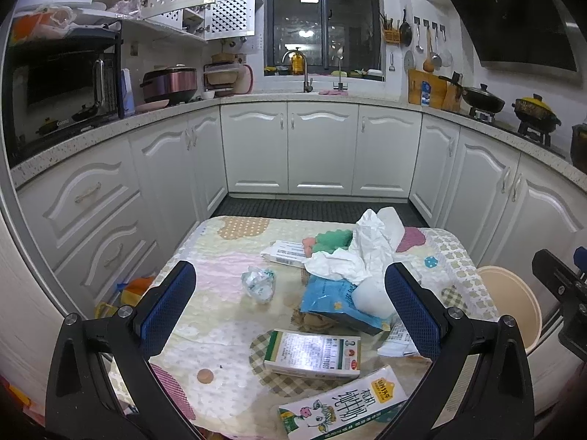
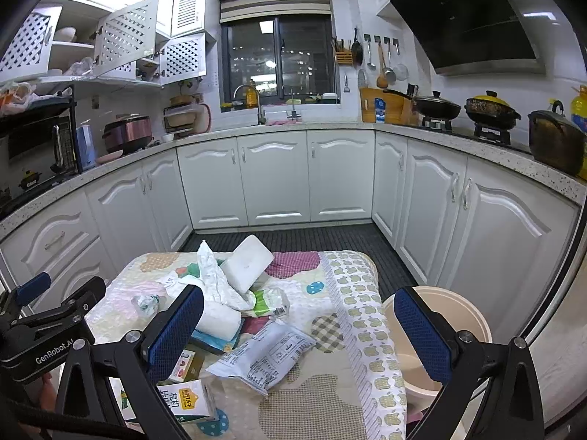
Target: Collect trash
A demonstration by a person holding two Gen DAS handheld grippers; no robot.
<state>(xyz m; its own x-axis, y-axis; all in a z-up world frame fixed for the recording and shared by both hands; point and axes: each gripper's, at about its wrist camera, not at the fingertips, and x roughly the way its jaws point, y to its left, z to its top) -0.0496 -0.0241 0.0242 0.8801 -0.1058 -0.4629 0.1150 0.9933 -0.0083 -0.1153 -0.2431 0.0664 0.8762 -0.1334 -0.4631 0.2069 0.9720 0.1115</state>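
Trash lies scattered on a small table with a patterned cloth (image 1: pixel 220 253). In the left wrist view I see a crumpled wrapper (image 1: pixel 258 284), a green-and-white box (image 1: pixel 312 354), a milk carton (image 1: pixel 341 409), a blue packet (image 1: pixel 330 297) and crumpled white tissue (image 1: pixel 352 253). My left gripper (image 1: pixel 290 308) hovers open over this pile, holding nothing. My right gripper (image 2: pixel 299 332) is open too, above a white plastic packet (image 2: pixel 264 355), beside the milk carton (image 2: pixel 187 401) and a white paper roll (image 2: pixel 218 321). A beige bin (image 2: pixel 436 322) stands right of the table.
White kitchen cabinets (image 2: pixel 275 179) wrap around on three sides, with a dark floor mat (image 2: pixel 312 238) beyond the table. The bin (image 1: pixel 513 308) sits against the right-hand cabinets. The left gripper's body (image 2: pixel 44 322) shows at the right wrist view's left edge.
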